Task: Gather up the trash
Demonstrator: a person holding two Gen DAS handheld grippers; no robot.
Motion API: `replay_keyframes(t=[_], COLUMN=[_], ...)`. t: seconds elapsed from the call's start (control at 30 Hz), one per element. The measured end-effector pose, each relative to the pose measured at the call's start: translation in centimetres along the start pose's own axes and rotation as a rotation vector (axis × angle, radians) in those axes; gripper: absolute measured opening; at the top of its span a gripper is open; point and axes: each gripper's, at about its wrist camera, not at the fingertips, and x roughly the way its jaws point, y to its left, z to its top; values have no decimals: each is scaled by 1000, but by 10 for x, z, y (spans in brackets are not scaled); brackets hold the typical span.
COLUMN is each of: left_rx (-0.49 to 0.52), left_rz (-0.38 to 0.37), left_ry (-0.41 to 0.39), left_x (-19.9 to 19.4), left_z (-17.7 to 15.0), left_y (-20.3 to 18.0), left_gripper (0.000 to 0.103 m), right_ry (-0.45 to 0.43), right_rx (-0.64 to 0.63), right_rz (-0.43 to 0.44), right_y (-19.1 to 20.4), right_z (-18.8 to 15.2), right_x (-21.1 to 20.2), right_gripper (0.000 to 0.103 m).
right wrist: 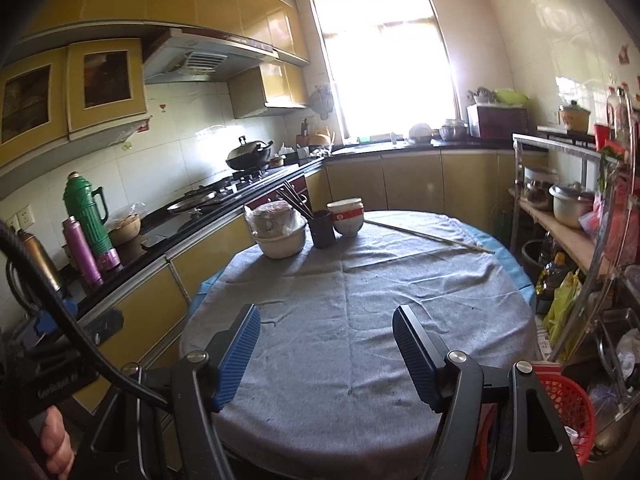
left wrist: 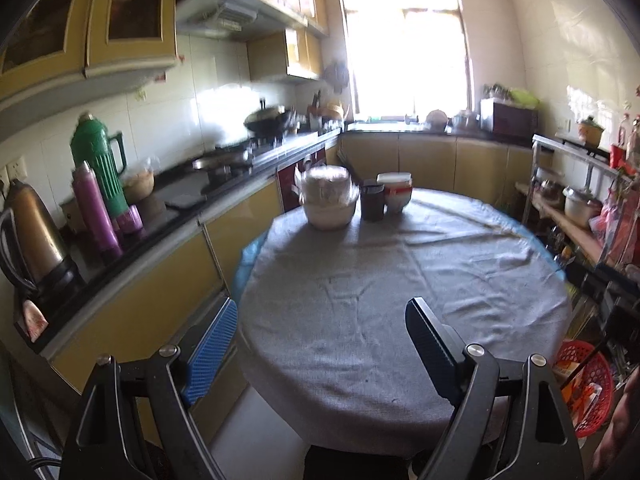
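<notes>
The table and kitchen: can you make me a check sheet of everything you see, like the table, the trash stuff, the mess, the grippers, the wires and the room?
Surface: round table under a wrinkled grey cloth, mostly bare.
Job's things: red basket on the floor to the right of the table; no loose trash seen on the cloth.
Clutter: wrapped bowls, dark chopstick cup, white bowls with a red band, one long stick, all at the far edge.
Grippers: left hand-held gripper open, empty; right hand-held gripper open, empty.
Cables: black cable at left.
Surroundings: green thermos, wok, bright window.
</notes>
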Motion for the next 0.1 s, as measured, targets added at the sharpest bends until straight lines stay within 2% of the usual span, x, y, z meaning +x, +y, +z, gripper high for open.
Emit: replay_keyframes(t=[0.1], left_rx=[-8], left_rz=[-15], left_ry=[99], left_x=[47], left_z=[-5], left_y=[-4], left_gripper=[86], right_ry=[49], right_rx=[16], right_rz=[-12], right_y=[-18], right_z=[-1], right_x=[39], right_gripper=[74])
